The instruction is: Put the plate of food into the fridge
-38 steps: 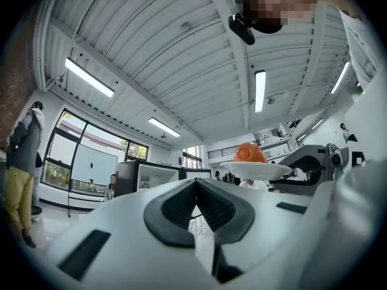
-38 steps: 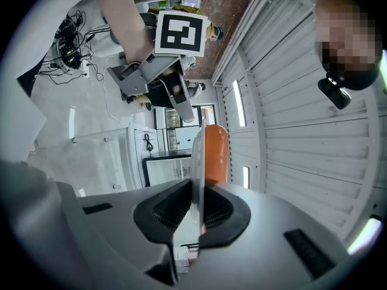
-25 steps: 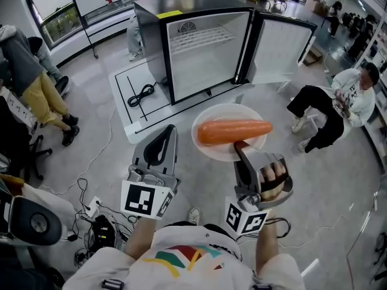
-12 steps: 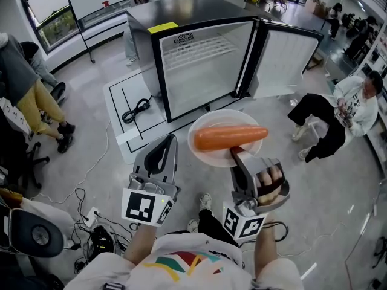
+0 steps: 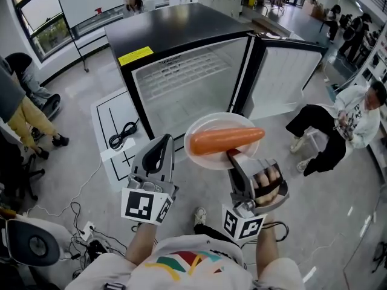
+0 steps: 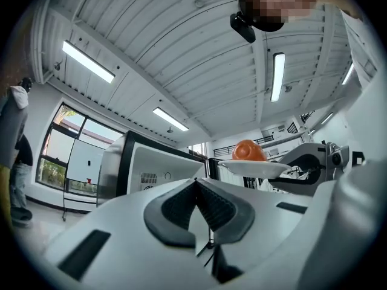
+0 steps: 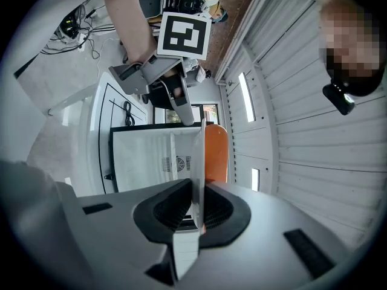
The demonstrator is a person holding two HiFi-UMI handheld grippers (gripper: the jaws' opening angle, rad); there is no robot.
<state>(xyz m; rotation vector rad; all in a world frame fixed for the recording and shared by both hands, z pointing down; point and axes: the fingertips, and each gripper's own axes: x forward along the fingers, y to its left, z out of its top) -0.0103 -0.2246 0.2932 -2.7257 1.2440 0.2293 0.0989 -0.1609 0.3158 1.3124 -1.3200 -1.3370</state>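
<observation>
A white plate (image 5: 196, 156) bears a large orange carrot (image 5: 225, 140). My right gripper (image 5: 231, 155) is shut on the plate's near rim and holds it level in the air in front of the fridge. In the right gripper view the plate (image 7: 196, 156) runs edge-on between the pads, with the carrot (image 7: 216, 153) beside it. My left gripper (image 5: 158, 154) is shut and empty, left of the plate. The small black fridge (image 5: 175, 41) stands with its door (image 5: 283, 77) swung open to the right; its white inside with a wire shelf (image 5: 181, 71) faces me.
A white floor mat (image 5: 112, 135) with a coiled black cable (image 5: 124, 135) lies left of the fridge. A seated person (image 5: 338, 119) is at the right, other people at the left and far back. Cables and a power strip (image 5: 84, 231) lie at lower left.
Both grippers and the plate have moved closer to the fridge, which now looks larger and nearer. The plate stays gripped and level; the left gripper stays shut.
</observation>
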